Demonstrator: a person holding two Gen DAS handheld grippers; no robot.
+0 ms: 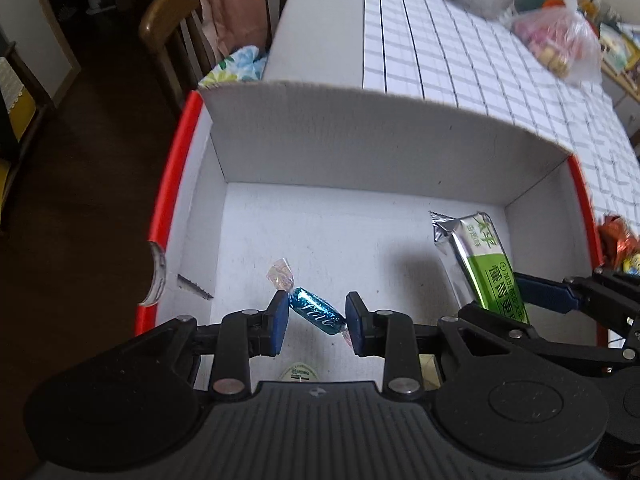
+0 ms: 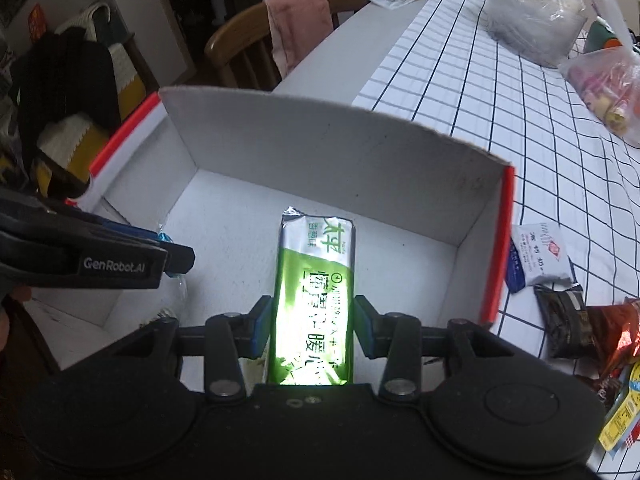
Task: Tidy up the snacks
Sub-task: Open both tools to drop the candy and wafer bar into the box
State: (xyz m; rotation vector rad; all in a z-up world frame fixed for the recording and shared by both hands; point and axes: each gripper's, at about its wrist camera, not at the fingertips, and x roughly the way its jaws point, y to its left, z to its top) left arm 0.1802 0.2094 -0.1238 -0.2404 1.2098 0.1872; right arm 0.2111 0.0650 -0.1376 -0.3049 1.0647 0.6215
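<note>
The left gripper (image 1: 317, 322) held a blue wrapped candy (image 1: 318, 311) between its pads, its jaws drawn in narrow on the wrapper, and it pointed steeply down into a white cardboard box (image 1: 360, 140) with red edges. The right gripper (image 2: 313, 328) clamped a green and silver snack pack (image 2: 314, 300) by its long sides, the pack's sealed silver end reaching ahead of the fingertips over the box floor. Seen from the left wrist, that pack lay just to the right of the left gripper, with the right gripper's blue pad beside it. Just right of the right gripper, outside the box wall, a white sachet (image 2: 538, 254), a dark packet (image 2: 562, 320) and a red foil wrapper (image 2: 612, 336) lay on the desk (image 2: 460, 80), which wore a white cloth with a dark grid. Beyond both grippers and the box's far wall, the cloth ran on to clear plastic bags (image 2: 532, 8). Farther off to the left stood a wooden chair (image 2: 240, 48) with a pink cloth (image 2: 298, 24) draped over its back.
</note>
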